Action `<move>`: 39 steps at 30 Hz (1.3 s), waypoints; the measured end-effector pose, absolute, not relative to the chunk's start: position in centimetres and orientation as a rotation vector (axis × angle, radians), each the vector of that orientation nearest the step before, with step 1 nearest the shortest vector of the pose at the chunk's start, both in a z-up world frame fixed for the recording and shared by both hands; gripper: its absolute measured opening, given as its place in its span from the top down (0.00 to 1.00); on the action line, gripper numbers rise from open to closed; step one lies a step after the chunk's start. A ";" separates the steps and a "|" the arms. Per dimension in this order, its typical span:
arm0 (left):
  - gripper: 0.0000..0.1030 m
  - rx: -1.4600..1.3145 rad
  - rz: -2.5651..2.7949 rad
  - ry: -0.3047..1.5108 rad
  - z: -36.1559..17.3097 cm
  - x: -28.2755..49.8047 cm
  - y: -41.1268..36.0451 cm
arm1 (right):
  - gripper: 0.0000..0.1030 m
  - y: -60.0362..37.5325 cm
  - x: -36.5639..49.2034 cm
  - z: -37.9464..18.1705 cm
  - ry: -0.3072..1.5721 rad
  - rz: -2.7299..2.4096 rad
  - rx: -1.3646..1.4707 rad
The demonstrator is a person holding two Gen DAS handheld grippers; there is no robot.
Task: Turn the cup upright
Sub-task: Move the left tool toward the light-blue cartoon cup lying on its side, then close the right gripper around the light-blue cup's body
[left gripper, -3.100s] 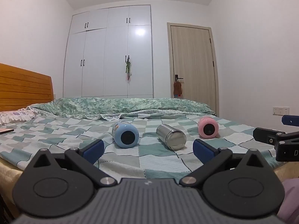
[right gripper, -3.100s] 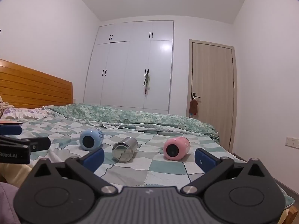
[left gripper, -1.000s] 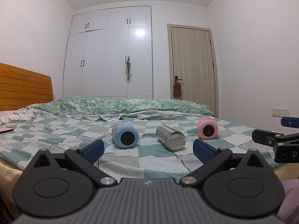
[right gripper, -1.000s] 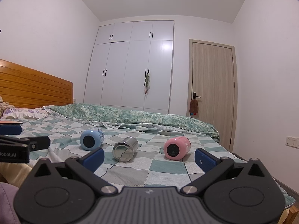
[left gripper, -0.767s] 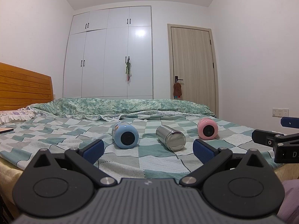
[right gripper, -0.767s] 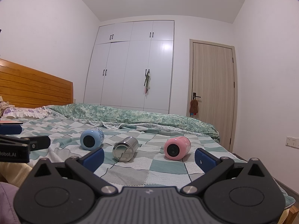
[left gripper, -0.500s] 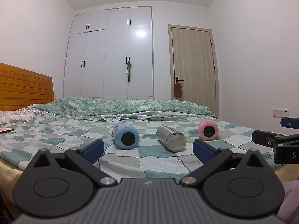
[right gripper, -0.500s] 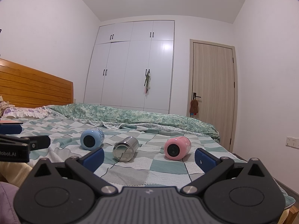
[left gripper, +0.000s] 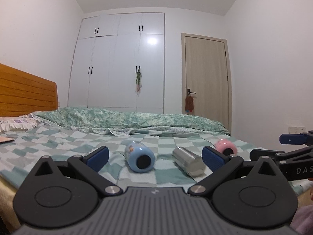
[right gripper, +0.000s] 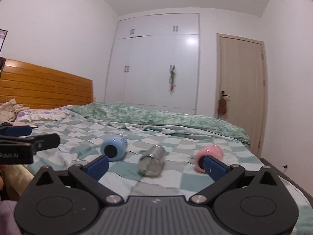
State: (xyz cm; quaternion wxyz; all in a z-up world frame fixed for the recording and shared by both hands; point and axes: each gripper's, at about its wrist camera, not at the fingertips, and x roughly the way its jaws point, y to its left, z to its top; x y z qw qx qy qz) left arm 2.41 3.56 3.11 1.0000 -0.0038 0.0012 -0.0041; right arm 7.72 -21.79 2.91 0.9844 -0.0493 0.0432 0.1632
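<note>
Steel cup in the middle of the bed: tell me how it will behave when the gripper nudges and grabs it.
The steel cup lies on its side, so a nudge across its length would probably roll it. Its smooth, shiny wall looks slippery, so the grip may slide. The soft checked bedspread likely damps rolling but could leave it wobbly once upright.

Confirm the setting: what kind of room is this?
A home bedroom, by the look of it: a bed with a checked sheet and wooden headboard, a white built-in wardrobe, and a door. Three cups lie on the bed.
</note>
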 end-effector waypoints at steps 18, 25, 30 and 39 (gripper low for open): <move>0.00 -0.030 0.010 0.091 4.3 12.5 12.5 | 0.00 -11.2 20.7 6.5 0.218 0.474 -0.129; 0.00 -0.010 0.016 0.136 4.3 16.6 15.4 | 0.00 -6.5 26.0 6.8 0.306 0.491 -0.165; 0.00 0.051 0.018 0.172 4.1 19.3 16.7 | 0.00 -3.7 29.8 6.5 0.394 0.472 -0.183; 0.00 0.091 -0.021 0.247 2.4 24.1 18.9 | 0.00 0.9 36.3 4.3 0.529 0.416 -0.180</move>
